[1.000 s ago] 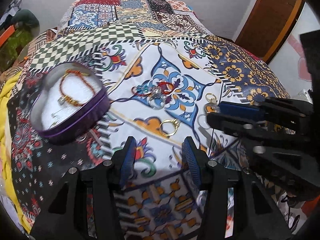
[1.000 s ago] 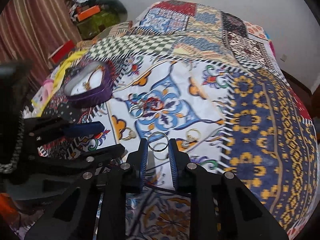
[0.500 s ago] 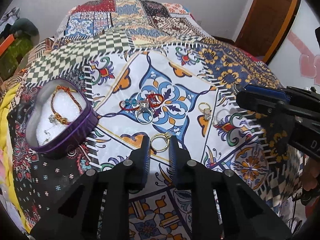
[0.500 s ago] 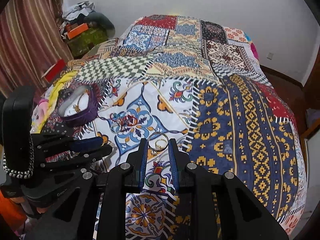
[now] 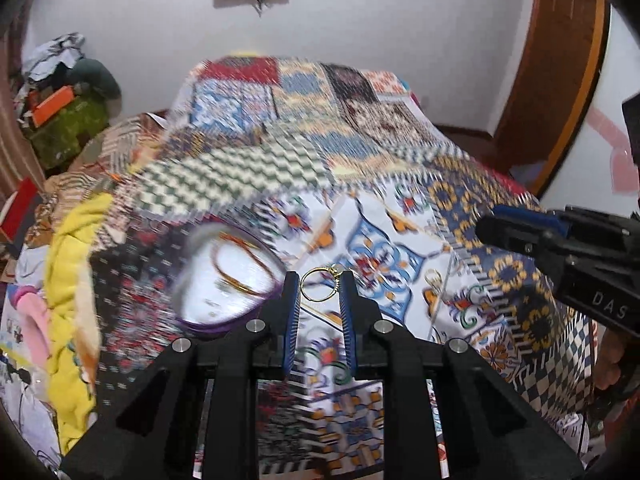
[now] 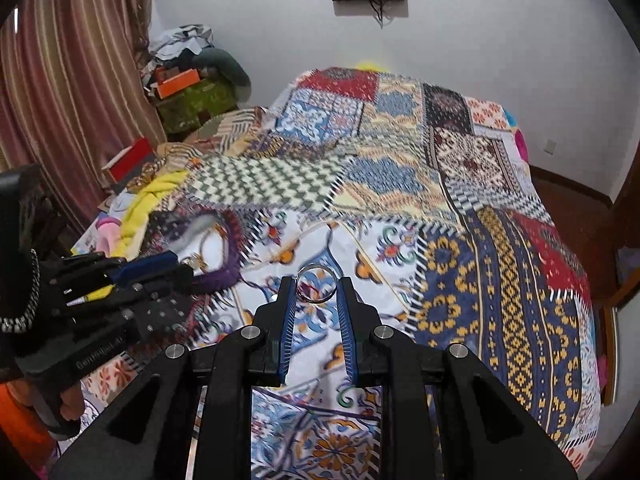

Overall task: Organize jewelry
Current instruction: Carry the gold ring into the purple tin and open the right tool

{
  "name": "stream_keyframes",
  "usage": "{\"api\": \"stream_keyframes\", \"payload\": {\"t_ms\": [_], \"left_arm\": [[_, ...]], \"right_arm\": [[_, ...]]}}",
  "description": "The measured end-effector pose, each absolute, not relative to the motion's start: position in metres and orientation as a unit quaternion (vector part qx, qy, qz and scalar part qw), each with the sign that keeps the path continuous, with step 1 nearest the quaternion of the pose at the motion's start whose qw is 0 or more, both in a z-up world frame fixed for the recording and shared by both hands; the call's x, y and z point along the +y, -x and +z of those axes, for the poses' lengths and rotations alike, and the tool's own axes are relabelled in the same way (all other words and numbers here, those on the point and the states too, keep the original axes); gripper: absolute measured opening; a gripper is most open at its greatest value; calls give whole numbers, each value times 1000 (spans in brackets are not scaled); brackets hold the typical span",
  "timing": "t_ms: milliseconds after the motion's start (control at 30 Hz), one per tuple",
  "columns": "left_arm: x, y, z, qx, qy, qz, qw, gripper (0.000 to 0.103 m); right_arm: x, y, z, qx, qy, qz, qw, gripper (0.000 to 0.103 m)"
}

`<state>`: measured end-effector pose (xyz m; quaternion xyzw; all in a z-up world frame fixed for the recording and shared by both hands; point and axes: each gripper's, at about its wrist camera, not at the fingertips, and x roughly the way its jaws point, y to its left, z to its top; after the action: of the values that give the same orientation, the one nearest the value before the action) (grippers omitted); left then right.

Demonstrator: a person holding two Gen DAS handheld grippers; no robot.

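Note:
My left gripper (image 5: 319, 286) is shut on a thin gold ring (image 5: 319, 285) with a small stone, held in the air above the bed. Just left of it and below sits the purple heart-shaped tin (image 5: 224, 280), open, with a red-gold bracelet inside. My right gripper (image 6: 316, 289) is shut on a plain silver ring (image 6: 316, 289), also lifted over the patchwork bedspread (image 6: 460, 200). The right gripper appears at the right of the left wrist view (image 5: 520, 236), and the left gripper at the left of the right wrist view (image 6: 160, 272), close to the tin (image 6: 216, 248). Another small gold ring (image 5: 434, 280) lies on the spread.
Yellow and pink cloths (image 5: 76, 280) bunch at the bed's left edge. Clutter with an orange box (image 6: 178, 80) and a striped curtain (image 6: 60, 100) stand at the back left. A wooden door frame (image 5: 560, 80) is on the right.
My left gripper shut on the gold ring and lifted it off the spread toward the tin. My right gripper rose and pulled back, still holding the silver ring.

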<state>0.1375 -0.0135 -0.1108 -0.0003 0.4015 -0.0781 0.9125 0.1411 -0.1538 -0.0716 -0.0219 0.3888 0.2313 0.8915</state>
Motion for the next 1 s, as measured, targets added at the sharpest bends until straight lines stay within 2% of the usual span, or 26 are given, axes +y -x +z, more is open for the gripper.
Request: {"api": "stream_keyframes", "payload": {"t_ms": [467, 1000], "left_arm": [[49, -112, -58, 325, 24, -20, 945, 19], [88, -125, -94, 357, 59, -12, 932, 19]], "right_arm": [[-108, -137, -39, 342, 33, 275, 898, 19], [-49, -154, -76, 378, 61, 319, 867, 19]]}}
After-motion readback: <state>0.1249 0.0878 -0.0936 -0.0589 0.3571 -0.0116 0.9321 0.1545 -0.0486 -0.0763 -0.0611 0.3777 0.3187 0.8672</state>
